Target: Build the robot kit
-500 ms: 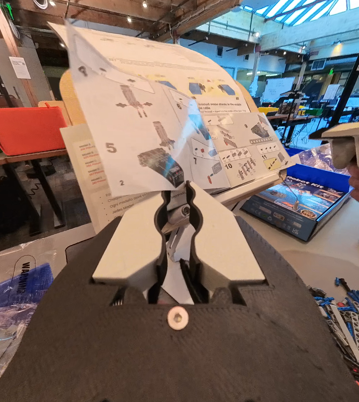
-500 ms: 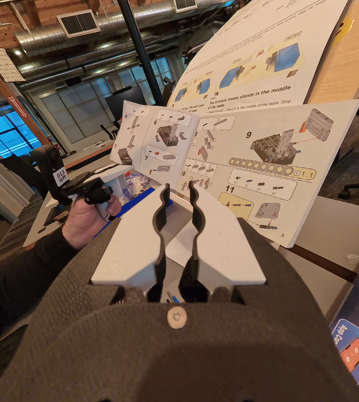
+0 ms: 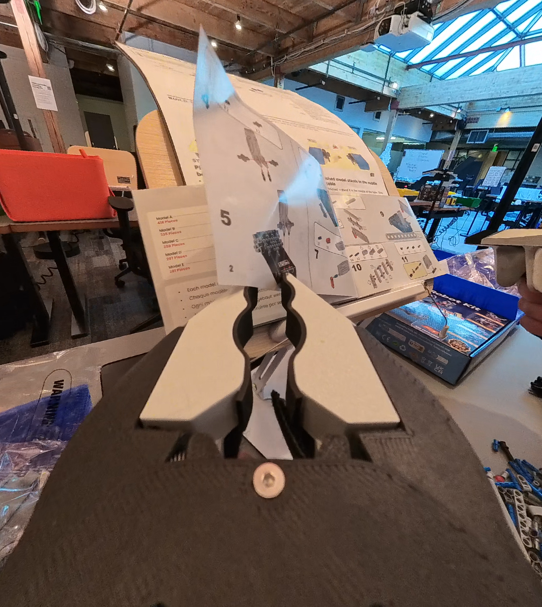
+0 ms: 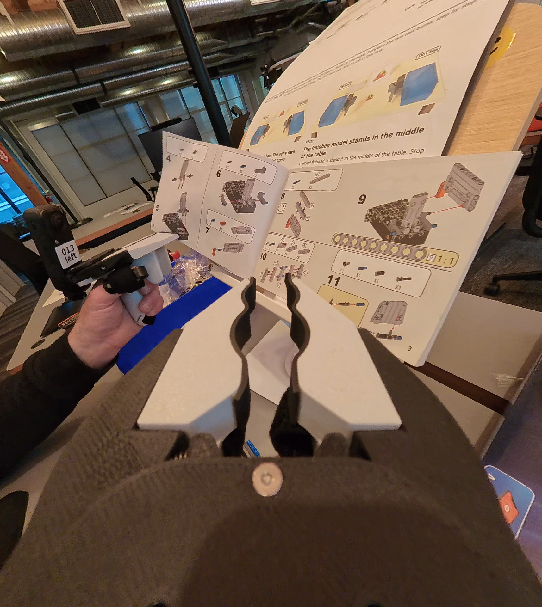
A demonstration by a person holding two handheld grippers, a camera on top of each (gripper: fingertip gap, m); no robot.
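My left claw [image 3: 269,284] stands with its two grey fingers apart, the tips at the bottom edge of a thin glossy page [image 3: 249,203] of the white stapled instruction booklet [image 4: 394,230]. The page stands up on end and curls at the top, away from the rest of the booklet, which lies open on a sloped white stand [image 3: 378,300] on the pale worktop [image 3: 493,410]. From the right wrist view the page's lower corner seems to rest on the flat side of one left finger rather than between the two, though I cannot be sure at that range.

My right claw [image 4: 269,282] is also apart and empty. It points at the lower middle of the open booklet, near the fold, just short of the paper.

Behind the booklet leans a large curved white board with printed diagrams [image 4: 378,82]. A blue cardboard kit box [image 3: 453,331] sits just beside the stand, a heap of small blue and grey building pieces [image 3: 532,512] lies on the worktop to my right, and a crumpled clear plastic bag [image 3: 16,443] lies to my left.

Paper this thin buckles under a push from one edge, I judge, so a light, steady touch close to the corner suits it better than force.
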